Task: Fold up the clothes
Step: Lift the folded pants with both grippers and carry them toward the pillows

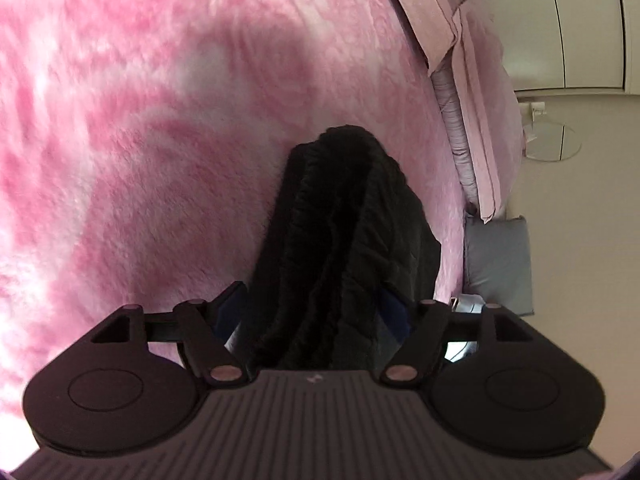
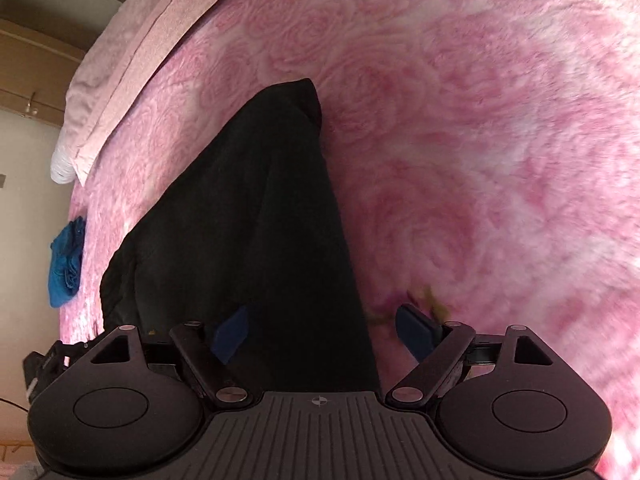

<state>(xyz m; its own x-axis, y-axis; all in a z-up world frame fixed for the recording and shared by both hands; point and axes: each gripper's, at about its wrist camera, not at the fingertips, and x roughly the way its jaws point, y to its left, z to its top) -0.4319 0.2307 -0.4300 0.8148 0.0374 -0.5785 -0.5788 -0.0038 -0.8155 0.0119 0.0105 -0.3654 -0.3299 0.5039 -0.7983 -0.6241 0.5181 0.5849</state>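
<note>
Where the count begins, one black garment (image 1: 344,240) lies on the pink rose-patterned blanket (image 1: 140,140), bunched and ribbed in the left wrist view, a long dark fold (image 2: 256,220) in the right. Two grippers: left gripper (image 1: 316,316) pinching the garment between its blue-padded fingers; right gripper (image 2: 326,330) with jaws spread, the cloth running between them, its right pad clear of it. One blue cloth (image 2: 66,262) sits at the blanket's edge, apart. Folded pale pink bedding (image 2: 132,60) lies along the far edge. One grey cushion (image 1: 498,264) rests beside the bed; beige floor (image 1: 580,220) and white cabinet doors (image 1: 560,20) beyond.
</note>
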